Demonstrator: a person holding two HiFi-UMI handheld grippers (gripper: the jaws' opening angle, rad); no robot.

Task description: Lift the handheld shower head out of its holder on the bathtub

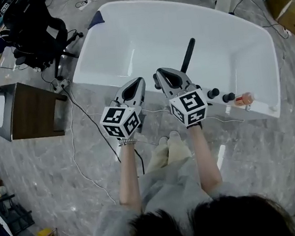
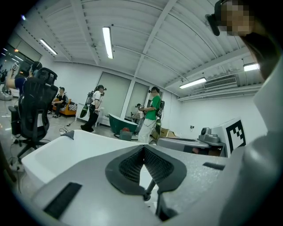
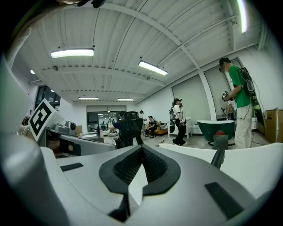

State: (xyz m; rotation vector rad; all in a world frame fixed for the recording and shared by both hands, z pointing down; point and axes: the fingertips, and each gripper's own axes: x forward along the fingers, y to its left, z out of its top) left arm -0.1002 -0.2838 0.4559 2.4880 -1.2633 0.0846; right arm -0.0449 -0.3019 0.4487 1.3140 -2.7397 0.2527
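A black handheld shower head point(image 1: 188, 55) stands upright at the near rim of the white bathtub point(image 1: 143, 36). My right gripper point(image 1: 159, 75) hovers just left of it, jaws shut and empty, pointing across the tub. My left gripper point(image 1: 139, 81) floats beside it, a little further left, also shut with nothing held. In the right gripper view the shower head point(image 3: 217, 158) rises as a dark rod to the right of the closed jaws point(image 3: 142, 148), apart from them. The left gripper view shows its closed jaws point(image 2: 143, 148) over the tub's white rim point(image 2: 66, 148).
Two black knobs point(image 1: 213, 93) point(image 1: 229, 97) and a small orange object point(image 1: 244, 99) sit on the tub's near rim, right of the shower head. A black office chair point(image 1: 37, 32) and a dark brown cabinet point(image 1: 33, 109) stand left of the tub. Cables trail over the marble floor point(image 1: 82, 148).
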